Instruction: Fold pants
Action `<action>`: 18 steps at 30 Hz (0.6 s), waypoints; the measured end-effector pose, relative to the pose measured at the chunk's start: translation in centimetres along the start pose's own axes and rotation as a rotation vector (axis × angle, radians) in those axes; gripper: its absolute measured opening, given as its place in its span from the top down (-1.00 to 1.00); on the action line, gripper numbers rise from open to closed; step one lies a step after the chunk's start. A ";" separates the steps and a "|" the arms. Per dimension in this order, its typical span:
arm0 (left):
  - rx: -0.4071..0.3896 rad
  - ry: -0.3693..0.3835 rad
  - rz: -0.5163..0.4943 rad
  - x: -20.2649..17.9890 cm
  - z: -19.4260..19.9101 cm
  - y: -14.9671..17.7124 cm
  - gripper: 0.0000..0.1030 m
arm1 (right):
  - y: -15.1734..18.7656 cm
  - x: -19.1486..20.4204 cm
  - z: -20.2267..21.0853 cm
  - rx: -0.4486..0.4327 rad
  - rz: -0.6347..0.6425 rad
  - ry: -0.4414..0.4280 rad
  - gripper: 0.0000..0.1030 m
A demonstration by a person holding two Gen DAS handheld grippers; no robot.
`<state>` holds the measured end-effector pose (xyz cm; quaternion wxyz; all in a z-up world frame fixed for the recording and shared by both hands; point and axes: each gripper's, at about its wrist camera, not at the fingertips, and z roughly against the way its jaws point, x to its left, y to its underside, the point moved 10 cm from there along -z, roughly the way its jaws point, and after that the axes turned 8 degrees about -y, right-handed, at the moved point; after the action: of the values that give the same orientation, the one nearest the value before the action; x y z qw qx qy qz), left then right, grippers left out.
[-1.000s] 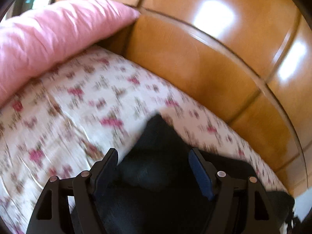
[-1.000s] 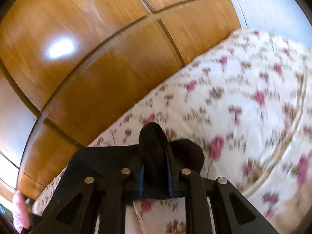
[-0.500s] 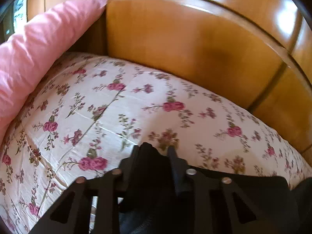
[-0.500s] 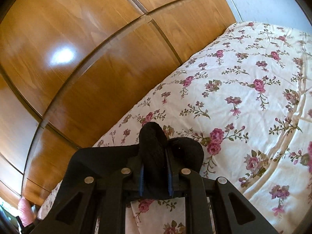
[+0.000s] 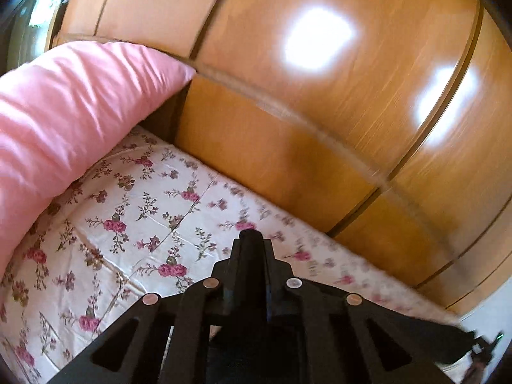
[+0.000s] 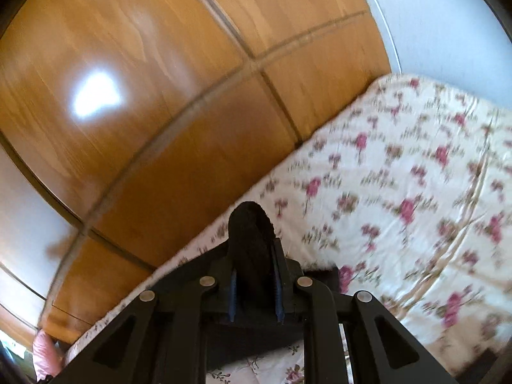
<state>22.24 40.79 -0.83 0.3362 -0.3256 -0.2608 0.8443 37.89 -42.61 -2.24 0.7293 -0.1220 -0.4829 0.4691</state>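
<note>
The black pants [image 5: 251,256] are pinched in my left gripper [image 5: 251,249], whose jaws are shut on a narrow fold of the fabric. The cloth hangs below the gripper over the floral bed sheet [image 5: 128,224]. In the right wrist view my right gripper [image 6: 252,256] is shut on a thick bunch of the black pants [image 6: 251,224], which sticks up between the blue pads [image 6: 233,291]. More black fabric stretches left and below the jaws. Both grippers are lifted above the bed.
A pink pillow [image 5: 64,112] lies at the left end of the bed. A wooden wardrobe [image 5: 320,96] runs along the far side of the bed and also shows in the right wrist view [image 6: 160,96]. A pale wall [image 6: 432,16] stands at the right.
My left gripper went from open around the black fabric to shut on it. Both grippers have since lifted and tilted up, holding the pants; the views now show more wardrobe.
</note>
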 end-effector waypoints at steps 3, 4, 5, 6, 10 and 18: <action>-0.024 0.085 0.041 0.3 2.6 -0.1 0.81 | -0.9 -0.7 2.5 -0.040 -0.038 -0.033 0.67; -0.033 0.111 0.043 0.5 3.5 0.1 0.81 | -0.9 -1.2 3.8 -0.054 -0.053 -0.044 0.67; -0.042 0.135 0.043 0.9 4.6 0.6 0.81 | -0.9 -1.7 4.7 -0.064 -0.063 -0.052 0.67; -0.051 0.152 0.042 1.3 5.6 1.1 0.81 | -0.6 -2.3 5.9 -0.074 -0.074 -0.066 0.67; -0.056 0.197 0.031 3.8 8.5 4.6 0.81 | 2.6 -5.1 10.6 -0.081 -0.099 -0.125 0.67; 0.026 0.174 0.230 10.9 8.5 14.2 0.81 | 11.7 -11.9 15.1 -0.051 -0.271 -0.218 0.59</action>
<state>4.34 37.94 -8.74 0.2627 -0.4209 -0.1808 0.8492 17.83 -50.07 -9.00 0.7258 -0.0229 -0.5829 0.3645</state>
